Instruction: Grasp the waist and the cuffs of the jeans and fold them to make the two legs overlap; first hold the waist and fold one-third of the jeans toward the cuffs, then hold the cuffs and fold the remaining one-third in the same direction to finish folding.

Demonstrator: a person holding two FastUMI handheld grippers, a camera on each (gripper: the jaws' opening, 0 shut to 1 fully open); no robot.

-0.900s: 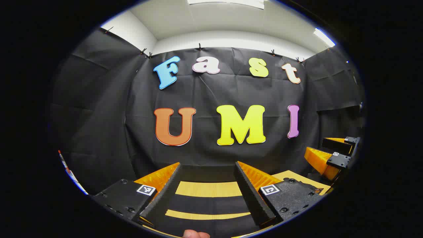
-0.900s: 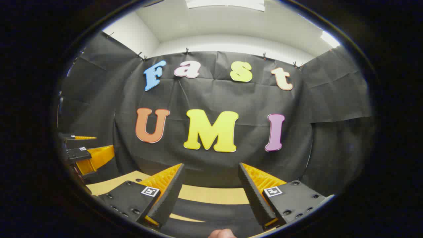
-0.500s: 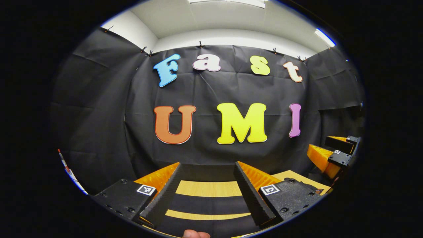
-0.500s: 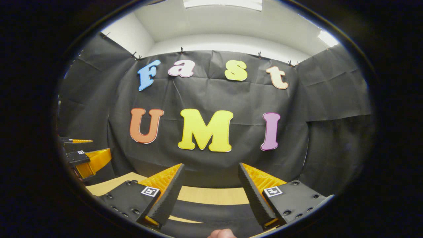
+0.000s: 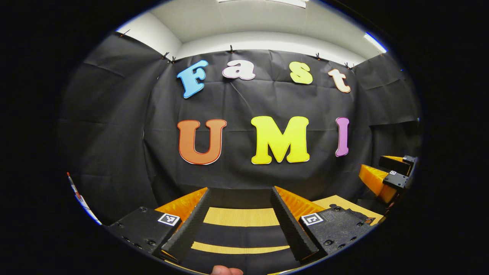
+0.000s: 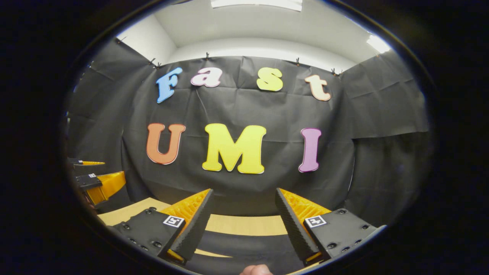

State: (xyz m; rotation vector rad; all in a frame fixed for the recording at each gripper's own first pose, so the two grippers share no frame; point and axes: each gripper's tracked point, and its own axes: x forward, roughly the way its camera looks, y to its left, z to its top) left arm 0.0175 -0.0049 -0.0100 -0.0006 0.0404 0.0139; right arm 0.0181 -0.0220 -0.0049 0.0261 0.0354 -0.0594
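You held the left gripper (image 5: 240,194) and right gripper (image 6: 243,196) level above the table (image 6: 248,225), both jaws apart, gripping nothing.

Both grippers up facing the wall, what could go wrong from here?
1. Both the left gripper and right gripper are open, level and aimed at the wall; the jeans may be approached blind.
2. The grippers sit side by side; each appears at the edge of the other's view, so reaching inward risks a clash.
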